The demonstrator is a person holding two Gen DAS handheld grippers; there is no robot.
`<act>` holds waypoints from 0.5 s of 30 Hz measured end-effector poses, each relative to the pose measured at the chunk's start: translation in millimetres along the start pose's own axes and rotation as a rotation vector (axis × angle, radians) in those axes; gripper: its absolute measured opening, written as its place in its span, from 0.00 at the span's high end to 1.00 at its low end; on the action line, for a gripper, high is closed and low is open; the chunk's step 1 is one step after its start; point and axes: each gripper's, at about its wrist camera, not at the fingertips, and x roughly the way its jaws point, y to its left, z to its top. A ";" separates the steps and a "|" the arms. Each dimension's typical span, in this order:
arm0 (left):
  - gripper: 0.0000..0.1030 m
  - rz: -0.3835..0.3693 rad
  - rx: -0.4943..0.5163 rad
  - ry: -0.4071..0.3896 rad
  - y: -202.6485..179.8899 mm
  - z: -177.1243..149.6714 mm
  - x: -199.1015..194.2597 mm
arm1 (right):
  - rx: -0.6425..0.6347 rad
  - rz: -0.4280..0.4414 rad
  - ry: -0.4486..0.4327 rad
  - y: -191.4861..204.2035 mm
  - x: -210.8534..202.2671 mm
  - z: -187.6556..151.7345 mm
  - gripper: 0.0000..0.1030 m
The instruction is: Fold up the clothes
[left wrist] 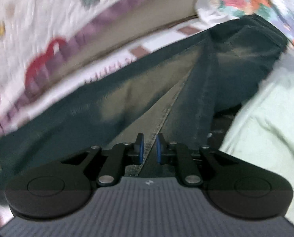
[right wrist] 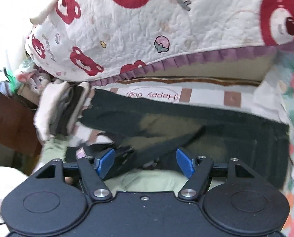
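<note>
A: Blue pads of our left gripper point(left wrist: 149, 148) pinch a seam of the dark jeans point(left wrist: 127, 90); our right gripper point(right wrist: 145, 163) hangs above them, jaws wide apart and empty.

B: Jeans lie across the bed point(right wrist: 206, 94). Mid-fold, we judge; next, the right needs a fresh hold. Bear-print quilt point(right wrist: 147, 29) crowds the far edge.

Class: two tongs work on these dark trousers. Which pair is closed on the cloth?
The left tongs: their blue pads pinch a seam of the dark trousers. The right tongs gape wide, holding nothing.
</note>
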 end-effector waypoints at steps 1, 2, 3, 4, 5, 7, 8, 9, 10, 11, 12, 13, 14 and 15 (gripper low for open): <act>0.86 0.011 -0.020 0.003 -1.2 -2.2 -4.6 | -0.049 0.038 -0.028 -0.7 26.1 -5.4 0.30; 0.86 0.022 -0.040 0.005 -2.5 -4.3 -9.2 | -0.083 0.083 -0.052 -2.0 52.1 -10.0 0.43; 0.86 0.032 -0.061 0.008 -3.3 -6.5 -13.5 | -0.055 0.164 -0.057 -5.8 77.4 -11.8 0.60; 0.86 0.044 -0.081 0.009 -1.2 -8.7 -15.8 | -0.029 0.230 -0.066 -8.8 102.7 -13.4 0.70; 0.86 0.053 -0.104 0.011 1.3 -10.9 -17.7 | -0.011 0.237 -0.093 -8.8 127.9 -14.6 0.86; 0.85 0.033 -0.189 0.032 12.1 -17.4 -17.8 | 0.019 0.243 -0.142 -8.8 177.6 -17.8 0.90; 0.83 0.021 -0.234 0.045 17.8 -21.2 -17.6 | 0.014 0.209 -0.149 -8.4 199.1 -24.0 0.93; 0.80 -0.007 -0.297 0.072 25.3 -28.5 -15.5 | -0.004 0.171 -0.154 -7.8 218.4 -31.2 0.93; 0.80 -0.026 -0.360 0.104 32.2 -35.5 -14.1 | -0.076 0.114 -0.157 -7.0 228.4 -43.3 0.93; 0.80 -0.035 -0.397 0.117 36.3 -39.5 -14.0 | -0.147 0.058 -0.160 -6.1 238.3 -55.4 0.92; 0.80 -0.041 -0.426 0.117 39.5 -42.1 -14.8 | -0.219 0.001 -0.162 -5.3 248.3 -67.4 0.92; 0.79 -0.041 -0.443 0.108 41.5 -43.7 -15.7 | -0.290 -0.047 -0.174 -5.1 256.3 -79.6 0.91; 0.77 -0.037 -0.450 0.101 41.4 -45.0 -15.0 | -0.356 -0.049 -0.225 -8.7 256.2 -91.8 0.88; 0.74 -0.029 -0.442 0.100 41.0 -45.5 -12.5 | -0.387 -0.028 -0.283 -15.6 257.8 -100.8 0.84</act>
